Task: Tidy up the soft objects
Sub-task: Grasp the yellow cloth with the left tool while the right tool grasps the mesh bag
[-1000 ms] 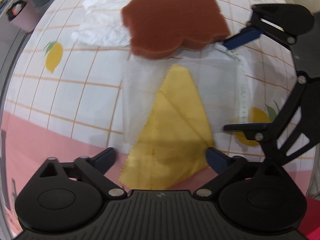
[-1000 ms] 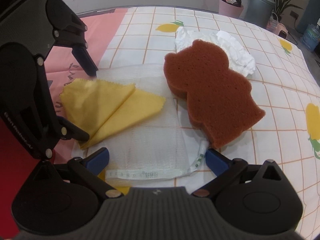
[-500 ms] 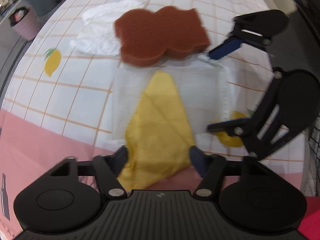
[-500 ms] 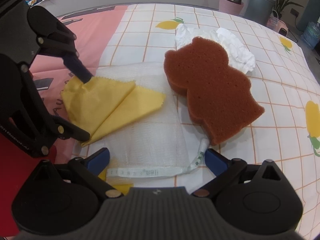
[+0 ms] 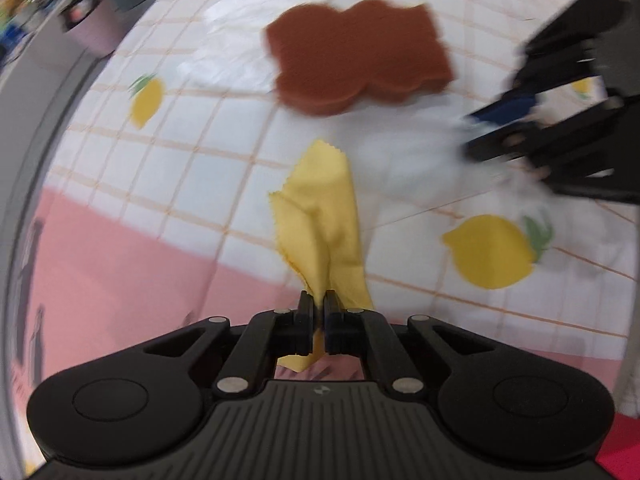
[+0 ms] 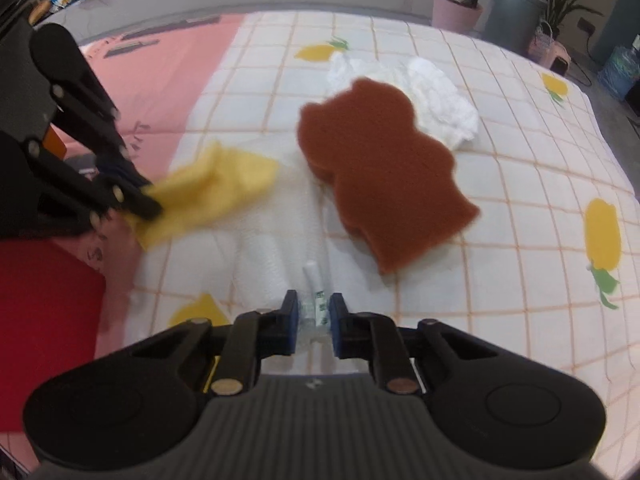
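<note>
The left hand-held gripper point(image 5: 319, 312) is pinched tight on the yellow cloth point(image 5: 324, 216), which droops limp over the counter point(image 6: 520, 240). The right hand-held gripper point(image 6: 314, 316), nearly closed, nips the white mesh point(image 6: 272, 248) by its hemmed edge. Both are light and floppy, so edge grips should serve. The brown sponge point(image 6: 384, 172), partly on the mesh's far side, looks springy and wants a wide squeeze across its thickness.
</note>
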A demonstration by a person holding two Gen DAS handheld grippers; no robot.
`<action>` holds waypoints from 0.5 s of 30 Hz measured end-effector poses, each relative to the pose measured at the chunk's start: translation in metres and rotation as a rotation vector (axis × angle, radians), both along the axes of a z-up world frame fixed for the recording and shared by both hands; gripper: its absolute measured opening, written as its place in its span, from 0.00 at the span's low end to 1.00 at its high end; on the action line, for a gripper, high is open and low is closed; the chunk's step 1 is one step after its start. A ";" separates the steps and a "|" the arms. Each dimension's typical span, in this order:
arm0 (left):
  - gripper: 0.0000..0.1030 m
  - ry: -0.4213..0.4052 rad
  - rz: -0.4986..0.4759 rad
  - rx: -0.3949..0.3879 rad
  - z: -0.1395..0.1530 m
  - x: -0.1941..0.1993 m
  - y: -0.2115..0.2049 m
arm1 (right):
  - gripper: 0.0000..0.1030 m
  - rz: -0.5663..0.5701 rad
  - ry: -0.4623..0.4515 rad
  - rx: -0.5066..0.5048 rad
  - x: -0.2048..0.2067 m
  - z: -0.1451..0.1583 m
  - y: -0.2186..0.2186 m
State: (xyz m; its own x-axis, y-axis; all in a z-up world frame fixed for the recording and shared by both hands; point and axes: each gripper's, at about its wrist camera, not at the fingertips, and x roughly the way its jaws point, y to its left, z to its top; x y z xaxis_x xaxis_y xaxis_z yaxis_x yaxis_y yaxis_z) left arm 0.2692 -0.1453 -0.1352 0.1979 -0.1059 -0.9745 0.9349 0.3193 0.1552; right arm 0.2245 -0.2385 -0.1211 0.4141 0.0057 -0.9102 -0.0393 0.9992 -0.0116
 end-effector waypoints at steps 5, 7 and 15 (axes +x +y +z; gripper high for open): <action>0.05 0.027 0.122 0.074 0.004 0.004 0.003 | 0.24 -0.067 -0.012 -0.019 -0.004 0.002 -0.013; 0.05 0.022 0.126 0.083 0.005 0.002 0.001 | 0.37 -0.090 -0.040 0.013 -0.002 0.003 -0.017; 0.31 -0.043 0.080 0.185 -0.001 -0.001 -0.013 | 0.91 -0.087 -0.072 0.108 0.006 0.008 -0.012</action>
State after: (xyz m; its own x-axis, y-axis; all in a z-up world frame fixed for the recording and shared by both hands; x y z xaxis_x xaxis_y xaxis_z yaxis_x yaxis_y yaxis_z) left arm 0.2685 -0.1580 -0.1366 0.2403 0.0915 -0.9664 0.8991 0.3544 0.2571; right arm 0.2303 -0.2507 -0.1135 0.4812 0.0636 -0.8743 0.0443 0.9943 0.0967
